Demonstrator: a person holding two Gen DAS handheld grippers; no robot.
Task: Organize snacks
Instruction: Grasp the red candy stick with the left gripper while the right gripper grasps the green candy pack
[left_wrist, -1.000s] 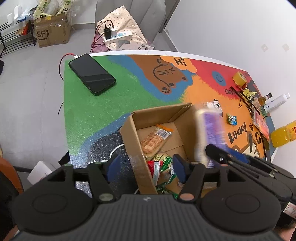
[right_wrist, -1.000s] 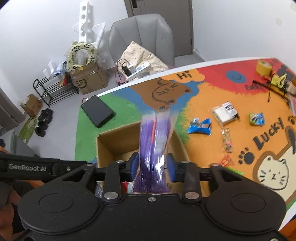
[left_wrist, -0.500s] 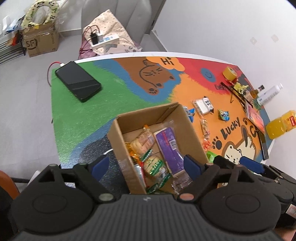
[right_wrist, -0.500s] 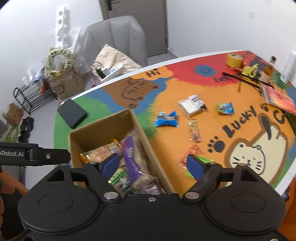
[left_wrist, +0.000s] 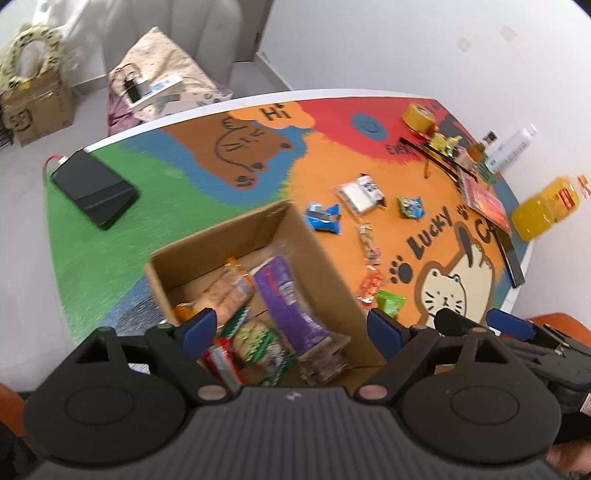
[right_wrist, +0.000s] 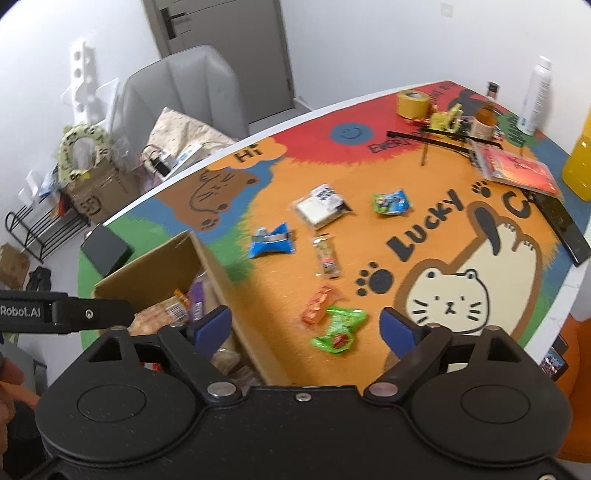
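An open cardboard box (left_wrist: 325, 266) (right_wrist: 162, 266) sits on the colourful mat and holds several snacks, among them a purple pack (left_wrist: 291, 306) and a cracker pack (left_wrist: 225, 291). My left gripper (left_wrist: 291, 326) is open and empty above the box. My right gripper (right_wrist: 306, 325) is open and empty, to the right of the box, above a green packet (right_wrist: 338, 328) and a red packet (right_wrist: 317, 302). Loose on the mat are a blue packet (right_wrist: 273, 242), a white pack (right_wrist: 319, 208), a small green-blue packet (right_wrist: 391, 201) and a clear-wrapped bar (right_wrist: 327, 256).
A black phone (left_wrist: 94, 188) lies on the green part of the mat. At the far right are a tape roll (right_wrist: 412, 103), bottles (right_wrist: 535, 99), a yellow jug (left_wrist: 545, 206), a red booklet (right_wrist: 517, 168) and a black bar (right_wrist: 563, 227). A chair (right_wrist: 184, 96) stands behind the table.
My right gripper let go of the purple pack, which now lies in the box, opened wide and swung right over the loose snacks. My left gripper opened wider above the box.
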